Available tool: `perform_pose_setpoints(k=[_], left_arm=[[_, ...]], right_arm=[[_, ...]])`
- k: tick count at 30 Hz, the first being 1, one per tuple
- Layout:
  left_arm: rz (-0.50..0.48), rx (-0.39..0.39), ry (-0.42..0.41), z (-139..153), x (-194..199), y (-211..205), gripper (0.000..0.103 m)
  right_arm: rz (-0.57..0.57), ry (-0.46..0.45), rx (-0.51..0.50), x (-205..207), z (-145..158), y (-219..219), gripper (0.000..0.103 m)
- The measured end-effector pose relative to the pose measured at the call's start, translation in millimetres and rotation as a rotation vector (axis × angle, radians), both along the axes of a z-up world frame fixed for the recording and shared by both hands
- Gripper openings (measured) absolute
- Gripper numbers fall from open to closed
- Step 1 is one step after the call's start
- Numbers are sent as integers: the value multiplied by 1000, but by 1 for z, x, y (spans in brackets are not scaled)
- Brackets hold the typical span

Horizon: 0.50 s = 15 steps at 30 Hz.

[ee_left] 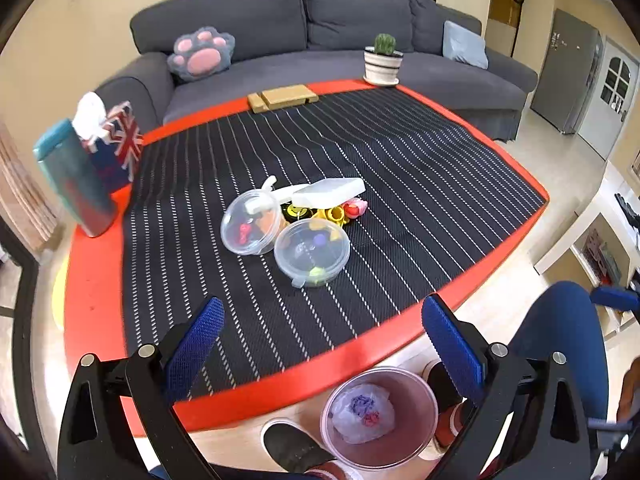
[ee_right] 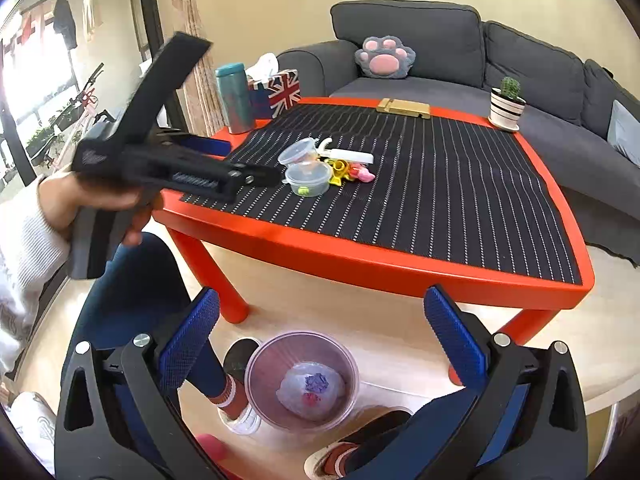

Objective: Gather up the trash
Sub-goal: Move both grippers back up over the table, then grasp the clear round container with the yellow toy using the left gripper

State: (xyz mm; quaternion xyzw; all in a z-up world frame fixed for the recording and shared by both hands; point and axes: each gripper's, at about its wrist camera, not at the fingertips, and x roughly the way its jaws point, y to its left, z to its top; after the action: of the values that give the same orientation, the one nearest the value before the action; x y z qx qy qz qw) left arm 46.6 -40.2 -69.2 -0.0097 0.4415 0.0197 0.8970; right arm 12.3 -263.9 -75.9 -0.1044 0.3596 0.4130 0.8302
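A pile of trash lies mid-table: two clear round tubs (ee_left: pixel 312 250) (ee_right: pixel 310 178), a clear lid (ee_left: pixel 251 222), a white flat box (ee_left: pixel 330 191) and small yellow and pink bits (ee_left: pixel 344 211). A pink bin (ee_left: pixel 380 416) (ee_right: pixel 301 380) stands on the floor by the table's near edge, holding a crumpled bag with purple and red scraps. My left gripper (ee_left: pixel 320 328) hangs open and empty above the table's front edge. My right gripper (ee_right: pixel 320 322) is open and empty over the bin. The left gripper's body (ee_right: pixel 176 168), held by a hand, shows in the right wrist view.
The red table (ee_right: pixel 360 256) carries a striped black mat, a teal bottle (ee_left: pixel 76 184), a flag tissue box (ee_left: pixel 118 144), a wooden block (ee_left: pixel 282 98) and a potted cactus (ee_left: pixel 383 60). A grey sofa (ee_left: pixel 320 28) stands behind. The person's legs and shoes flank the bin.
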Motion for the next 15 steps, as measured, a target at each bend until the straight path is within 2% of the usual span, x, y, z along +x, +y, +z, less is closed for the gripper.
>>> perform_pose_setpoints(k=[4, 8, 11, 15], left_arm=[[14, 2, 48, -11, 23, 2, 95], [52, -37, 115, -24, 47, 11, 95], [75, -71, 145, -32, 58, 15, 95], [91, -71, 164, -38, 67, 16, 95]], right_arm=[[-12, 5, 1, 4, -2, -6, 100], [-17, 12, -2, 6, -4, -8, 100], [-20, 14, -5, 7, -6, -11, 100], [-32, 20, -4, 11, -7, -17, 100]])
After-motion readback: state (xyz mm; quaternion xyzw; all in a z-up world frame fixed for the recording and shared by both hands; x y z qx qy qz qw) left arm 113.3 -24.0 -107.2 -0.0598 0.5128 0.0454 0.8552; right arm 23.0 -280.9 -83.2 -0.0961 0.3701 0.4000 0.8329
